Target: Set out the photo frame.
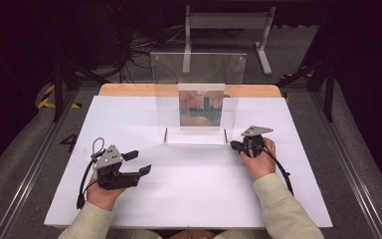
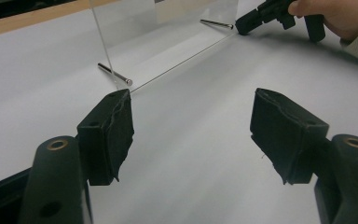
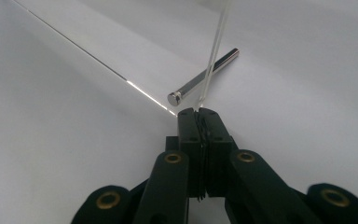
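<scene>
A clear acrylic frame [image 1: 199, 69] stands upright mid-table with a painted picture [image 1: 201, 107] in it, resting on two metal pins [image 1: 165, 135]. My right gripper [image 1: 235, 145] sits at its lower right corner beside the right pin [image 3: 205, 77]. Its jaws are shut, and the frame's thin edge [image 3: 216, 44] runs into the seam at the tips [image 3: 199, 114]. My left gripper [image 1: 140, 162] rests near the table's front left, open, with nothing between its pads [image 2: 193, 130]. It faces the frame [image 2: 168, 28], the left pin [image 2: 114, 73] and the right gripper [image 2: 242, 25].
The white tabletop [image 1: 189, 199] spreads wide around the frame, with a wooden strip [image 1: 129, 89] along its far edge. Behind the table stand a grey metal stand [image 1: 226, 22] and loose cables [image 1: 139, 47] on the floor. Both forearms come in from the front edge.
</scene>
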`<action>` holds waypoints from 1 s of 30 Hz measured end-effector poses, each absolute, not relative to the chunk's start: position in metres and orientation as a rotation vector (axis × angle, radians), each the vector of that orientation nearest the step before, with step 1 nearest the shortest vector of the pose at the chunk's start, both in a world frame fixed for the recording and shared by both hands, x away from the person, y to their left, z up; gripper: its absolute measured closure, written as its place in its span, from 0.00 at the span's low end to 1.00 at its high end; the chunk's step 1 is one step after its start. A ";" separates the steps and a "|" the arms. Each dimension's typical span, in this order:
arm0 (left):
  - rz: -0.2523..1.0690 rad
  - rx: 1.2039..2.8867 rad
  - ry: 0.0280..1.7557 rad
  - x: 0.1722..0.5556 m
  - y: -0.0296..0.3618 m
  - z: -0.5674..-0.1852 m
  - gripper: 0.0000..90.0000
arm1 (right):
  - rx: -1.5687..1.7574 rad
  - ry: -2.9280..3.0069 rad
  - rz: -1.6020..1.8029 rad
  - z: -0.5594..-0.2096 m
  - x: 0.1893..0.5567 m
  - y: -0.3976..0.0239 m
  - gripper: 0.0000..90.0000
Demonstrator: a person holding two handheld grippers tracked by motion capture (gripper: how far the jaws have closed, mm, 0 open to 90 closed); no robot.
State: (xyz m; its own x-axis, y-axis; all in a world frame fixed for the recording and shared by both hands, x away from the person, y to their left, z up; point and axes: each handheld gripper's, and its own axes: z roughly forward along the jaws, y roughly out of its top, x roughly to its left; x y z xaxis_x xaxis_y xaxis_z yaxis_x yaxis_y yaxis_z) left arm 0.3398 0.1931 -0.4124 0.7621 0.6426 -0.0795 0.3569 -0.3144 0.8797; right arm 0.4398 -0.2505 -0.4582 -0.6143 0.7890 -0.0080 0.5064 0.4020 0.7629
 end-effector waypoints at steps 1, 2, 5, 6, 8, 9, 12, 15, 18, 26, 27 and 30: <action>0.349 1.934 0.760 0.340 0.193 -0.412 0.34 | 1.121 2.291 1.059 -0.458 0.440 -0.250 0.98; 0.348 1.933 0.762 0.340 0.193 -0.413 0.34 | 1.129 2.286 1.059 -0.458 0.441 -0.250 0.98; 0.353 1.936 0.759 0.340 0.193 -0.412 0.34 | 1.129 2.277 1.060 -0.458 0.440 -0.251 0.98; 0.352 1.935 0.758 0.340 0.193 -0.413 0.34 | 1.129 2.273 1.060 -0.457 0.440 -0.251 0.97; 0.354 1.938 0.757 0.341 0.193 -0.412 0.34 | 1.136 2.272 1.077 -0.454 0.436 -0.252 0.94; 0.355 1.939 0.756 0.341 0.194 -0.412 0.34 | 1.135 2.269 1.081 -0.452 0.433 -0.253 0.93; 0.350 1.940 0.758 0.341 0.195 -0.414 0.33 | 1.090 2.247 1.126 -0.443 0.423 -0.256 0.84; 0.375 1.961 0.761 0.340 0.198 -0.414 0.33 | 1.035 2.215 1.191 -0.433 0.410 -0.262 0.71; 0.393 1.976 0.760 0.337 0.203 -0.416 0.33 | 0.986 2.189 1.245 -0.423 0.397 -0.270 0.62; 0.389 1.961 0.802 0.332 0.221 -0.419 0.33 | 0.929 2.149 1.324 -0.403 0.359 -0.299 0.45; 0.389 1.966 0.798 0.332 0.222 -0.419 0.32 | 0.925 2.150 1.331 -0.402 0.356 -0.302 0.43; 0.388 1.972 0.801 0.329 0.224 -0.420 0.32 | 0.910 2.150 1.359 -0.401 0.345 -0.310 0.38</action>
